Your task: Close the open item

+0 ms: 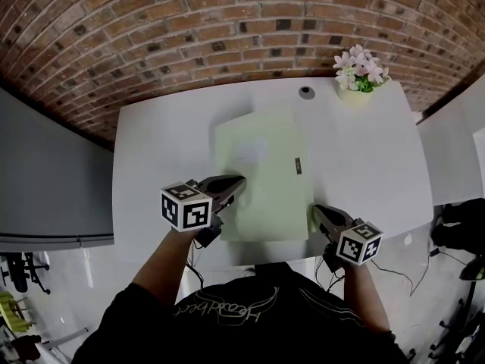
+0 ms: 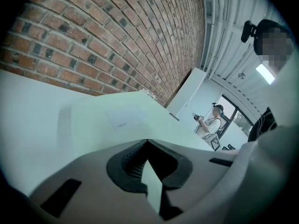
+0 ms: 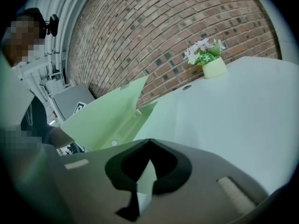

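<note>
1. The open item is a pale green folder (image 1: 261, 180) lying flat in the middle of the white table (image 1: 364, 150), right in front of the person. A flower pot (image 1: 358, 74) sits well away at the far corner, so it's no issue.
2. In the right gripper view the cover (image 3: 103, 115) stands tilted up off the bottom sheet, hinged along the far side. So it's definitely not closed yet.
3. The left gripper (image 1: 239, 183) is at the folder's left edge. Its own view shows the jaws pinched together with a thin green strip in the slot, so it looks clamped on the cover.
4. The right gripper (image 1: 318, 213) is at the near right corner. Its jaws are drawn together too, with a sliver of green between them. That's probably the bottom sheet being held in place, though it's harder to be sure.
5. Handling guess: it's thin plastic sheet, so super light, floppy and a bit slick. It'll bow and flap rather than swing like a stiff lid.
6. The best hold is the cover's free edge, near the middle, so it doesn't twist. The base needs to stay pinned or the whole thing will just slide on the smooth table.
7. It should be lowered gently and then pressed flat, since a springy cover will likely pop back up.
</note>
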Available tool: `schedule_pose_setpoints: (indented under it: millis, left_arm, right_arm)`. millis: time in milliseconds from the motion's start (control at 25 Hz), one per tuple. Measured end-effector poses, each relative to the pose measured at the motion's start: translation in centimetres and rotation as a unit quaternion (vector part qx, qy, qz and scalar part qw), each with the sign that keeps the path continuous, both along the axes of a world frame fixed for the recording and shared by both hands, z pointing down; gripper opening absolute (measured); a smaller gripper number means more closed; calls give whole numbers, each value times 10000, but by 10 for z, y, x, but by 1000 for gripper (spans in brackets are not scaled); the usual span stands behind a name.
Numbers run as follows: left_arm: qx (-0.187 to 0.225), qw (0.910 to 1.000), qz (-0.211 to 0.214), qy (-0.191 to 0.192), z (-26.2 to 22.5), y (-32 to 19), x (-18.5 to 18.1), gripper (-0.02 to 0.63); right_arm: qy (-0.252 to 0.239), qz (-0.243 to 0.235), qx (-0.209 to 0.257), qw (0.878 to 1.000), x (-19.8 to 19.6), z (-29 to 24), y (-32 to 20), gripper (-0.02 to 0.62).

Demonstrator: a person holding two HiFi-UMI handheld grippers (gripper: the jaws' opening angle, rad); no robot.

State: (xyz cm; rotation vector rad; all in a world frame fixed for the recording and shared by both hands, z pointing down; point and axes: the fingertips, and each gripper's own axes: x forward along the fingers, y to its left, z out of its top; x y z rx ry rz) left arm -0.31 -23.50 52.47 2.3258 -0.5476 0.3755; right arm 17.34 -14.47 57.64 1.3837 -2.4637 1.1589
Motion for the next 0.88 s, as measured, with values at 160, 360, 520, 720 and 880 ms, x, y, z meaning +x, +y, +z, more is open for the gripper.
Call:
schedule_pose_setpoints:
  millis: [160, 360, 520, 720, 880]
  left_arm:
    - [-66, 10000, 25, -47, 4, 1, 2, 2]
    - [-97, 9999, 51, -111, 7, 1, 5, 2]
    - [-160, 9997, 76, -170, 10, 2, 7, 2]
    - [-149, 9993, 145, -296, 13, 3, 9, 2]
    - [-187, 9988, 182, -417, 15, 3, 10, 2]
  right_arm:
    - [-25, 13, -2, 10000, -1, 0, 1, 3]
    - [-129, 5, -1, 9999, -1, 0, 1, 3]
    - [-209, -3, 17, 9998, -3, 0, 1, 3]
    - [-257, -23, 43, 9997, -5, 0, 1, 3]
    - [-293, -10, 49, 9996, -5, 0, 2, 3]
